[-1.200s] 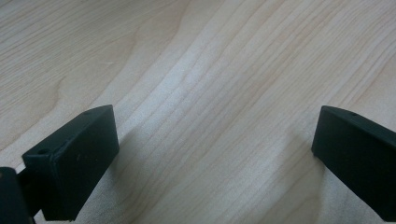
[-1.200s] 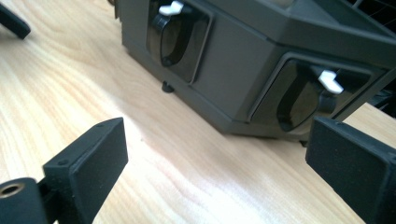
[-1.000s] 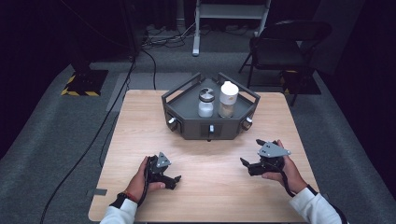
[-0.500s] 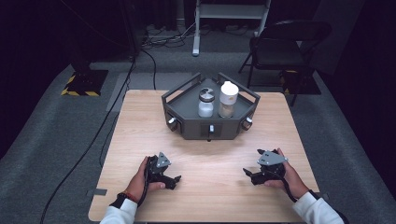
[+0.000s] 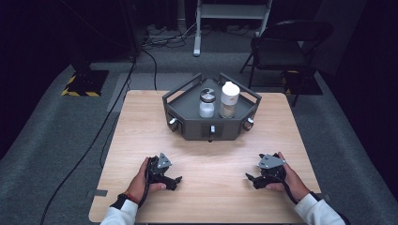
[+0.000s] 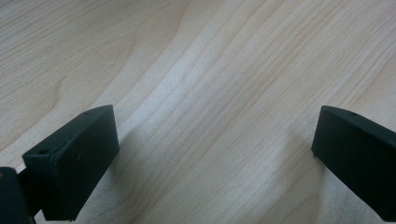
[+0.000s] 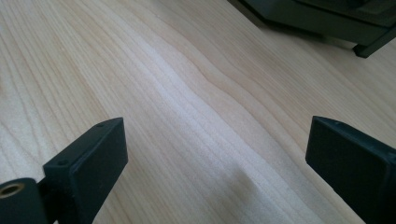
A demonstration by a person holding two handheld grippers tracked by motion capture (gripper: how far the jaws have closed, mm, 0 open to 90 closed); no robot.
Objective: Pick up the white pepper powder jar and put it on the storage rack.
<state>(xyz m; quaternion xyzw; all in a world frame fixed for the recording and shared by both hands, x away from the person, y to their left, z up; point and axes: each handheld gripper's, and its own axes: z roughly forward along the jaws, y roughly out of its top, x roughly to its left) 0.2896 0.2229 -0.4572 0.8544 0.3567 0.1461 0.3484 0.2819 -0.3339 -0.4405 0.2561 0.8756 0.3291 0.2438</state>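
A dark grey tray with raised corner walls stands at the far middle of the wooden table. In it stand a clear jar with a grey lid and a taller white-capped bottle, side by side. My left gripper rests low at the table's near left, jaws wide apart over bare wood. At the near right, my right gripper lies on the table, also open with nothing between its jaws; the tray's base shows at the top of the right gripper view.
A cable runs off the table's left side across the grey carpet. Behind the table stand a black chair and a metal stand. A yellow-and-black striped plate lies on the floor at the far left.
The right hand with its gripper has drawn back toward the near edge and settled lower on the table. The left gripper has not moved.
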